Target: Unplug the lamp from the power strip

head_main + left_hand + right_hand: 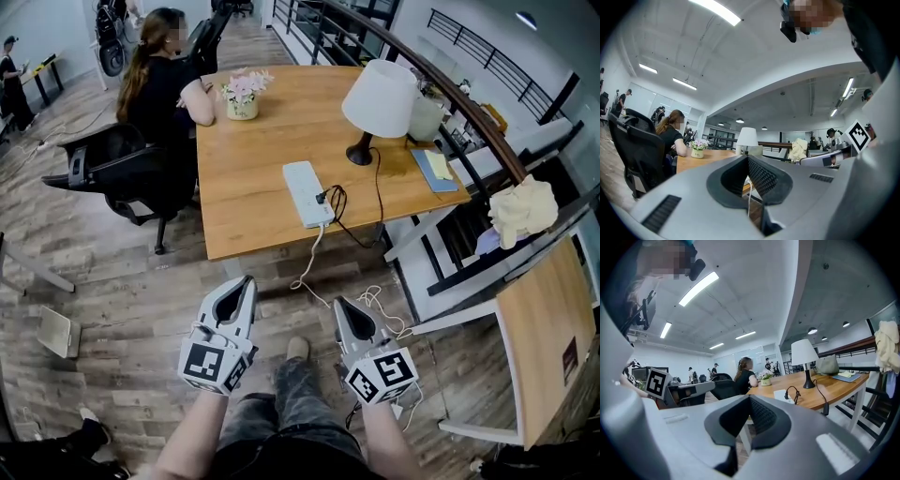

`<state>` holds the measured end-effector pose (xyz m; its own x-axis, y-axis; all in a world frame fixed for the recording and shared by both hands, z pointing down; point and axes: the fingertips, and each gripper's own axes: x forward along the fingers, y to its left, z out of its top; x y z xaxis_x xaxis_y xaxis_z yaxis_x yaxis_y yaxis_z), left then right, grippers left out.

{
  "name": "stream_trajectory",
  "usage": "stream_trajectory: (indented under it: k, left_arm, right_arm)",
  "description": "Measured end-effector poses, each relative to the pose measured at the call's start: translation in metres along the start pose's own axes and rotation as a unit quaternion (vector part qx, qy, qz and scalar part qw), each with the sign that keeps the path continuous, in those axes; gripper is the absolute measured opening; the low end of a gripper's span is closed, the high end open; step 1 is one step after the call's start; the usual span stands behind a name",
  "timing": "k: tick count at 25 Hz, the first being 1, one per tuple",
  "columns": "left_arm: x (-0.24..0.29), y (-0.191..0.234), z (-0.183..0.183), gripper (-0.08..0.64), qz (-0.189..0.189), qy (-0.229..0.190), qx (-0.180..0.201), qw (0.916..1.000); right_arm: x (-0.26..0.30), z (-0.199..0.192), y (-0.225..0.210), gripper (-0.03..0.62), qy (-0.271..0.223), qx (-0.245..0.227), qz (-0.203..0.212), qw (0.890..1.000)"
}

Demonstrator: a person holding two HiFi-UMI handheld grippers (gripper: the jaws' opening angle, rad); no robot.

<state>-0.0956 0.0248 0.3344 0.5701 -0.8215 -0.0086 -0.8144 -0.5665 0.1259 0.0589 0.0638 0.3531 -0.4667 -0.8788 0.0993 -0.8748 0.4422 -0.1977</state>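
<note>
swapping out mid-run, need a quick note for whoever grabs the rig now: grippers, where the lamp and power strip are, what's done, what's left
Left gripper: fingers shut, empty, over the floor short of the table.
Right gripper: fingers shut, empty, beside the left one.
Lamp: upright at the table's far right. Its black cord runs to the black plug, seated in the white power strip near the table's front edge.
Done: nothing yet; the plug is in.
Left: reach the strip, open the fingers, grip the plug, probably steady the strip with the other gripper, pull.
</note>
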Motion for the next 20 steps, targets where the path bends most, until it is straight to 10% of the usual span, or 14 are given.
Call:
stream_trajectory:
  k: [20]
  left_arm:
    - [0.102, 0.015, -0.029, -0.004, -0.005, 0.025, -0.001, 0.9997]
  right_arm:
    - [0.086, -0.006, -0.064, 0.008, 0.028, 0.023, 0.026, 0.999]
